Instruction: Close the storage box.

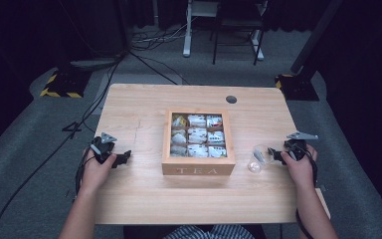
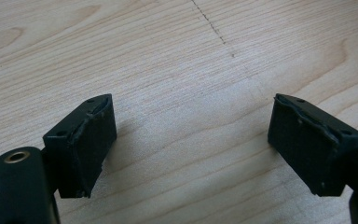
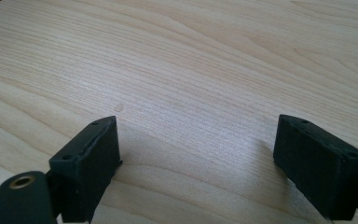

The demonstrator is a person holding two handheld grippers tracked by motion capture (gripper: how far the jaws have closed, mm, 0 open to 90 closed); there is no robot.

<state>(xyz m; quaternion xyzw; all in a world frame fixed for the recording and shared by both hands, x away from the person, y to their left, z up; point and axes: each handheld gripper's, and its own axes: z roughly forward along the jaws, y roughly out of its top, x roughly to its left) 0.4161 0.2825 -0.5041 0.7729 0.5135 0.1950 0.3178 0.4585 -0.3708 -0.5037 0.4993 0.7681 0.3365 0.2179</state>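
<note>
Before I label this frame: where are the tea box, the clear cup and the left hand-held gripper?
tea box (image 1: 198,170), high view, front wall.
clear cup (image 1: 256,159), high view, its side.
left hand-held gripper (image 1: 122,158), high view, between jaw tips.

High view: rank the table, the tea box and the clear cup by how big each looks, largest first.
1. Wooden table, by far the largest.
2. Tea box, mid-table, holding rows of tea bags.
3. Clear cup, lying on its side right of the box, just ahead of the right gripper, clearly the smallest.
</note>
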